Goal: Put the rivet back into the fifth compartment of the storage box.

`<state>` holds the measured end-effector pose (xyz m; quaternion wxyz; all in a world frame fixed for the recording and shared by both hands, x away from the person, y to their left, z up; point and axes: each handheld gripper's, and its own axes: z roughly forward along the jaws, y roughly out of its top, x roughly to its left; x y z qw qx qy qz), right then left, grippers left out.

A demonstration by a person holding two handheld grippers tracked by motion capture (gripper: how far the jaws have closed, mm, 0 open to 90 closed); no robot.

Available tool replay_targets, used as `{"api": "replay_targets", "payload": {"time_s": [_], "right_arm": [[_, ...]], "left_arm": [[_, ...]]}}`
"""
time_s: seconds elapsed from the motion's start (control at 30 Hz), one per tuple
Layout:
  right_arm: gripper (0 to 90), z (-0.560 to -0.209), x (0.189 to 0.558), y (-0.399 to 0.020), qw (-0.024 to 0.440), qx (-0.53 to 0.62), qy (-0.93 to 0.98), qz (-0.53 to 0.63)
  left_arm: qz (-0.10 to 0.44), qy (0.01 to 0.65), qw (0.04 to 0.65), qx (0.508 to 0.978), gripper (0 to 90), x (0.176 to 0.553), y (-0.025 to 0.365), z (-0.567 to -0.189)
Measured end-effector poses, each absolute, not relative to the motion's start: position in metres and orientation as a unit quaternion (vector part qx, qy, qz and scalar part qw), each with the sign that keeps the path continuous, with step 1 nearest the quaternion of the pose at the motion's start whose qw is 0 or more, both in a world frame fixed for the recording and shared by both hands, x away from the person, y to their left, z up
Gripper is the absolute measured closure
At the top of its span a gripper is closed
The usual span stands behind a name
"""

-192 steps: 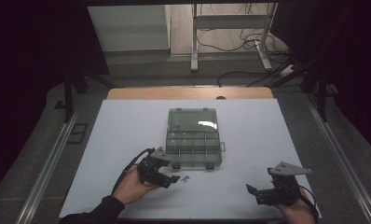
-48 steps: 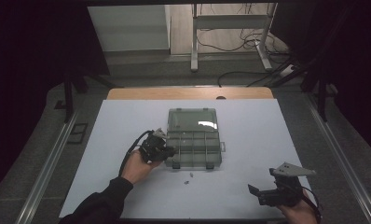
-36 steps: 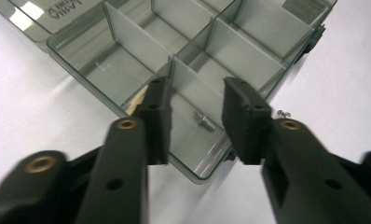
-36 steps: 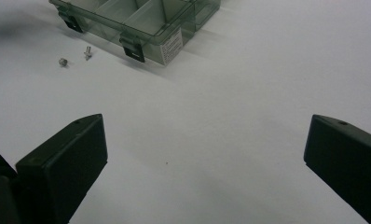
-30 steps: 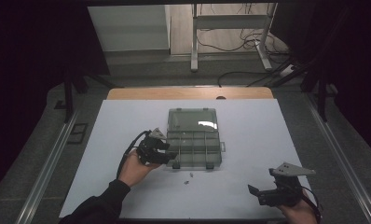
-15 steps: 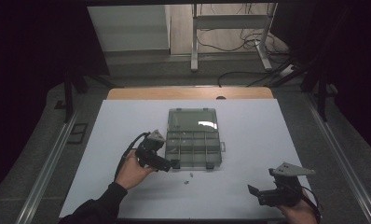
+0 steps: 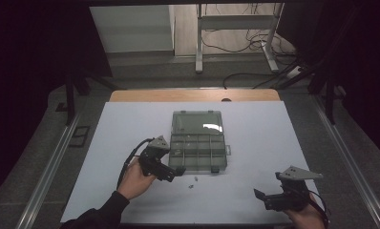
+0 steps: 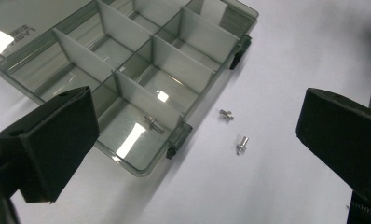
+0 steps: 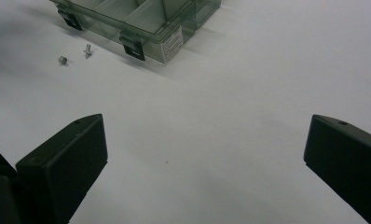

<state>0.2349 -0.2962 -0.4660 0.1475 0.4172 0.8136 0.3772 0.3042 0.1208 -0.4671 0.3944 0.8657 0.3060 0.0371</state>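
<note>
With one screw [image 8: 152, 122] dropped in the near corner cell of the box [image 8: 127, 60], the left gripper [image 8: 193, 135], jaws just opened wide and empty, must next reach the two screws [image 8: 234, 130] beside it.

Small silver screw [image 8: 151, 122] lying flat in near corner compartment of open clear organizer box [image 8: 141, 70].

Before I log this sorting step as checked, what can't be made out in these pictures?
- Clear grey plastic compartment box: left gripper view, its far side is cut off by the top edge and a corner sits behind a black jaw.
- Small silver screws on the white table: high view, too small to tell heads or count.
- Box label: right gripper view, print too small.
- Right hand: high view, cut by the bottom edge.
</note>
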Motion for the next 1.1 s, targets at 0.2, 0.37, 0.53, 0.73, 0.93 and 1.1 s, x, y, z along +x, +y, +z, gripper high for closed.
{"api": "replay_targets", "payload": {"time_s": [0.2, 0.37, 0.53, 0.73, 0.93, 1.1], "right_arm": [[0.0, -0.466, 0.235, -0.296, 0.148, 0.418, 0.813, 0.377], [0.0, -0.466, 0.235, -0.296, 0.148, 0.417, 0.813, 0.378], [0.0, -0.466, 0.235, -0.296, 0.149, 0.417, 0.813, 0.378], [0.0, -0.466, 0.235, -0.296, 0.148, 0.417, 0.813, 0.378], [0.0, -0.466, 0.235, -0.296, 0.148, 0.417, 0.814, 0.377], [0.0, -0.466, 0.235, -0.296, 0.147, 0.417, 0.814, 0.376]], "left_arm": [[0.046, 0.28, 0.394, 0.874, 0.0, 0.295, 0.119, -0.469], [0.022, 0.283, 0.406, 0.869, 0.0, 0.289, 0.118, -0.474], [0.015, 0.283, 0.406, 0.869, 0.0, 0.284, 0.116, -0.477], [0.009, 0.281, 0.396, 0.874, 0.2, 0.277, 0.108, -0.479], [0.008, 0.272, 0.353, 0.895, 0.6, 0.274, 0.097, -0.489], [-0.009, 0.254, 0.34, 0.905, 3.9, 0.272, 0.09, -0.495]]}}
